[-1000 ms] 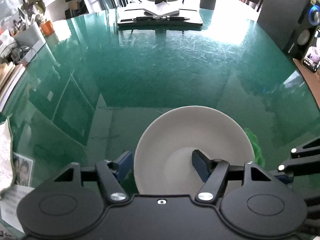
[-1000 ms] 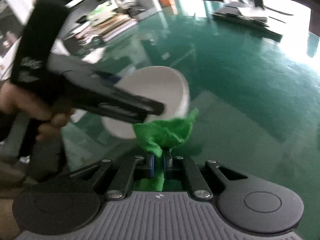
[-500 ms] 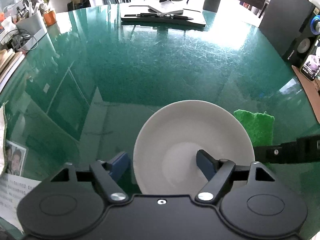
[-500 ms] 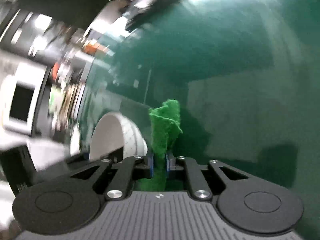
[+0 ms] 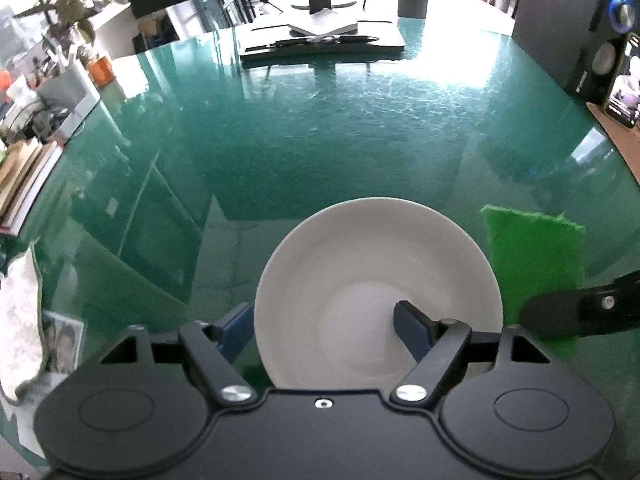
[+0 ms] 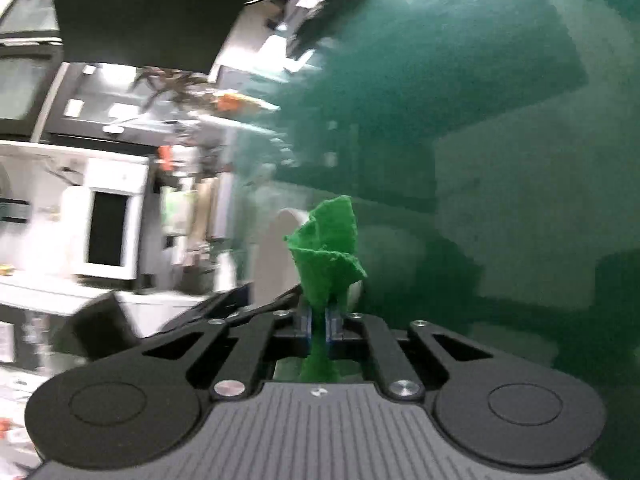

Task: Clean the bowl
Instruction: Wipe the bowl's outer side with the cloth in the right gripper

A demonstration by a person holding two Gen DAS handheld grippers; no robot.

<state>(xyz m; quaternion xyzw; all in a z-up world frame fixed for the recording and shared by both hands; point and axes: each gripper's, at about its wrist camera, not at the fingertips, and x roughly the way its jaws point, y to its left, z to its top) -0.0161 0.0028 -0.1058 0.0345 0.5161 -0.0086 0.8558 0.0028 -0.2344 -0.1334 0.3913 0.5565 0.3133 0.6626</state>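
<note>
Both grippers are at work on one bowl. Nearest the left wrist camera, the left gripper [image 5: 324, 326] straddles the near wall of the white bowl [image 5: 372, 256]: one blue finger [image 5: 410, 330] sits inside the basin, the other outside the rim. A gap seems to remain between the pads and the wall, so I read the jaws as spread, bracing rather than pinching. That hold likely keeps the bowl from sliding on the slick green desk [image 5: 320, 152] while it is wiped.

Just to the bowl's right, the right gripper [image 6: 318, 322] is clenched on a green cloth [image 6: 328, 252], jaws nearly together with fabric bunched between them and standing up past the tips. Seen from the left wrist, the cloth [image 5: 534, 256] lies beside the bowl, near but not plainly touching it; the bowl's interior looks clean and dry.

The bowl sits toward the near edge of the desk. Farther off, a plant [image 5: 68, 8] stands at the far left corner, papers and pens [image 5: 320, 38] along the far edge, and a speaker [image 5: 608, 52] at the far right.
</note>
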